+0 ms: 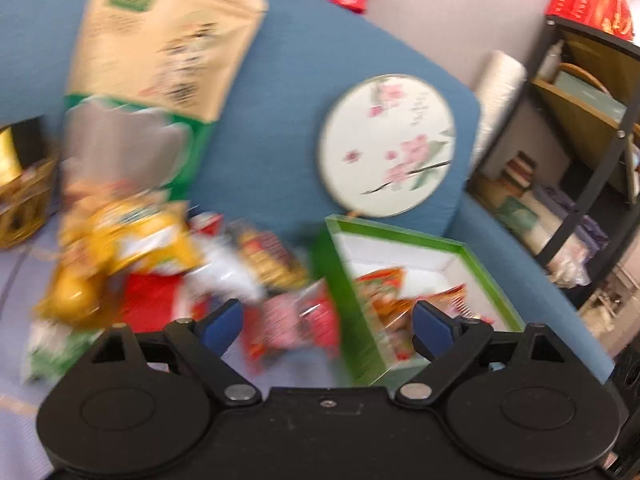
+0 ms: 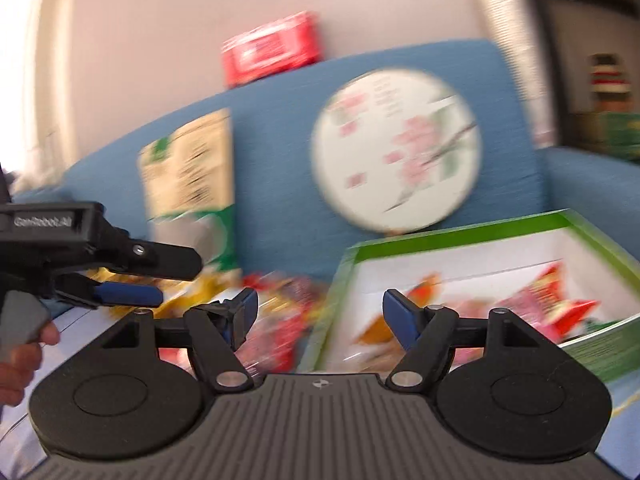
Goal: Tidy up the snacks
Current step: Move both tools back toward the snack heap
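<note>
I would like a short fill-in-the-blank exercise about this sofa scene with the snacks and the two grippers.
1. The box that holds some snack packets has a rim of ____ colour.
2. The round fan leaning on the sofa back is painted with ____ flowers.
3. The left gripper and the right gripper both have their jaws ____.

Missing words: green; pink; open

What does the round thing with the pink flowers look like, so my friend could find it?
Look at the blue sofa first. Leaning on its backrest, right of the tall tan bag and just above the green box, is a fan. It is the only round, flat thing there: pale, with a dark branch and pink blossoms painted on it.
</note>
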The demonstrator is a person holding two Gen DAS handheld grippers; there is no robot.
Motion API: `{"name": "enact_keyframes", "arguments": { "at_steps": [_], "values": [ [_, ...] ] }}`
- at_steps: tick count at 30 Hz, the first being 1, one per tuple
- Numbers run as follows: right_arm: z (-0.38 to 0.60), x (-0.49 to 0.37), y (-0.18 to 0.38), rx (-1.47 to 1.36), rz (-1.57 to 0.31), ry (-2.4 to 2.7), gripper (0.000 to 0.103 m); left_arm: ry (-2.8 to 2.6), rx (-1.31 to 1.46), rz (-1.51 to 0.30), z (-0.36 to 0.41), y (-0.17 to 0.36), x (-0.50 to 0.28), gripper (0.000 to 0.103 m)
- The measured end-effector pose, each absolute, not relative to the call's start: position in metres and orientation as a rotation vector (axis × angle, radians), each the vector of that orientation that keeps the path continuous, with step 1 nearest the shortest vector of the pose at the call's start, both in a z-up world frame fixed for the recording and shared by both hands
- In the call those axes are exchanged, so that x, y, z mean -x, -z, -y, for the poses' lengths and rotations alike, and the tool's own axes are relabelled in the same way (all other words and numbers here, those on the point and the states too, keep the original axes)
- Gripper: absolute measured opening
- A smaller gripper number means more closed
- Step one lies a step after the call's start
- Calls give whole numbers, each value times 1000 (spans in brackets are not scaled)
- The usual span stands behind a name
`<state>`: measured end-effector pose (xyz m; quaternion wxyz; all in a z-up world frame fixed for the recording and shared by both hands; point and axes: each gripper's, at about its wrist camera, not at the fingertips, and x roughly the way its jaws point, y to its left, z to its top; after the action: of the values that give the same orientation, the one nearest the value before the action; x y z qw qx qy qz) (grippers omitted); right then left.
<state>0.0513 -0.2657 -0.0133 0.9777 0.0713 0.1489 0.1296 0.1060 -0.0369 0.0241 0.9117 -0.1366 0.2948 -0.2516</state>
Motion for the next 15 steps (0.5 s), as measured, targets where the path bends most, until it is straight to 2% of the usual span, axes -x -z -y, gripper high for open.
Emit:
{"name": "enact_keyframes", "arguments": {
  "at_steps": [5,9,15],
  "values": [
    [235,-56,25,-63,-381,-369,103,446,257,-657,6,-2,-94,103],
    [215,-60,38,-37,-466,-449,103,385,305,-634,-19,4,-84,103],
    [173,-82,49,24,-549,-533,103,270,226,-594,-52,1,-80,103]
  ]
}}
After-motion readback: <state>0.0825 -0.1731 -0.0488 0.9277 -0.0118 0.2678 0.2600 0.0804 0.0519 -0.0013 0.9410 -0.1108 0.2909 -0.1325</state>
